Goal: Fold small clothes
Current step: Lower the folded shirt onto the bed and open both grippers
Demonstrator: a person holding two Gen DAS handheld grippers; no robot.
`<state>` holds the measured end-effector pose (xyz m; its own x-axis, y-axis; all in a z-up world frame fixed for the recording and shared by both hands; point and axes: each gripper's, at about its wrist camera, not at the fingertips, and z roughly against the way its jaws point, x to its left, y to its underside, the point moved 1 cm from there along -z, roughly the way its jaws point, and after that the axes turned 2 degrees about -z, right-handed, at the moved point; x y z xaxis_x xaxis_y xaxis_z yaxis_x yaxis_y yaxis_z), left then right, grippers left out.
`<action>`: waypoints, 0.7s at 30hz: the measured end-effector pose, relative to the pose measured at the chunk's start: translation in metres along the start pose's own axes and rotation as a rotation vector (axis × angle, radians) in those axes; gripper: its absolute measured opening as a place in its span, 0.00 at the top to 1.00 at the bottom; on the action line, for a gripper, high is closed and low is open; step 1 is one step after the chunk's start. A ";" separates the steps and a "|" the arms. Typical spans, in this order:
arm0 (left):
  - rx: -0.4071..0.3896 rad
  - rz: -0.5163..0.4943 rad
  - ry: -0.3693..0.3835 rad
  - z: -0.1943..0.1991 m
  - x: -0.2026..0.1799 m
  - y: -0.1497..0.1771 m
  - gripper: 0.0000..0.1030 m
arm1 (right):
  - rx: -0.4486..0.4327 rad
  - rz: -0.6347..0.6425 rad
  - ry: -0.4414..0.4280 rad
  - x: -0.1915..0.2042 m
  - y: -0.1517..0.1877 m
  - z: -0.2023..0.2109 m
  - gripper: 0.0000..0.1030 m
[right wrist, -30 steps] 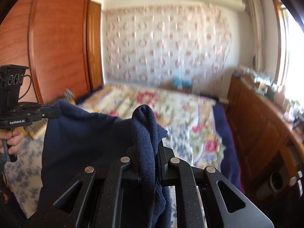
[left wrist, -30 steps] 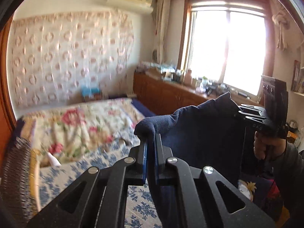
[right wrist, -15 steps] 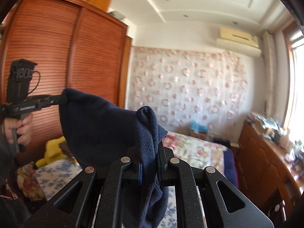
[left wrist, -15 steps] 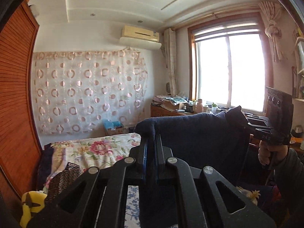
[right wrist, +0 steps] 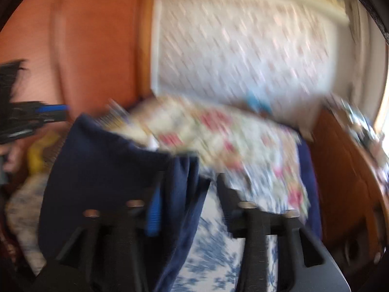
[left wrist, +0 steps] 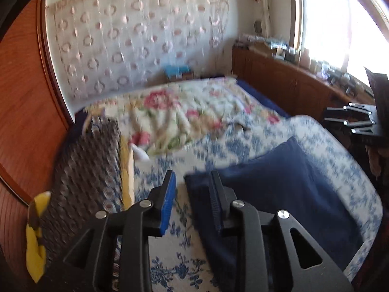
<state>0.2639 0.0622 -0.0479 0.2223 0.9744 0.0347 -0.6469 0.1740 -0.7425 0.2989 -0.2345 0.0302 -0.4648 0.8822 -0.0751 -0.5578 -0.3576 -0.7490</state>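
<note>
We see left hand-held gripper (left wrist: 192, 192) just opening, empty | right hand-held gripper (right wrist: 187, 185) opening, navy garment (left wrist: 287, 182) loose between jaws; on bed (left wrist: 340, 155) | no writing readable

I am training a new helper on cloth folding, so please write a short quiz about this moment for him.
1. In the left wrist view, the navy garment lies on: A) a wooden floor, B) the blue-and-white bedspread, C) a chair.
2. True or false: the left gripper is clamped tight on the garment.
3. What colour are the big flowers on the quilt further up the bed?

Key
1. B.
2. False. Its jaws stand apart and have just been opening. The garment's edge lies between them, not pressed.
3. Pink.
</note>
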 end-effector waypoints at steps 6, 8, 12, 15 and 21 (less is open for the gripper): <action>0.033 0.000 0.057 -0.002 -0.020 0.036 0.62 | 0.077 -0.034 0.023 -0.016 0.043 -0.036 0.53; 0.030 -0.002 0.074 0.009 -0.026 0.044 0.56 | 0.073 -0.037 0.020 -0.011 0.058 -0.028 0.53; 0.020 -0.011 0.087 0.029 -0.034 0.059 0.52 | 0.050 -0.051 -0.004 0.002 0.073 -0.008 0.50; 0.008 -0.004 0.091 0.046 -0.042 0.073 0.52 | 0.027 -0.067 -0.011 0.011 0.079 0.006 0.44; 0.007 0.025 0.096 0.067 -0.054 0.106 0.52 | 0.017 -0.108 -0.058 0.027 0.112 0.037 0.44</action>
<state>0.1345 0.0379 -0.0831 0.2748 0.9603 -0.0489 -0.6580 0.1507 -0.7378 0.1986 -0.2624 -0.0307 -0.4403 0.8968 0.0438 -0.6179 -0.2672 -0.7394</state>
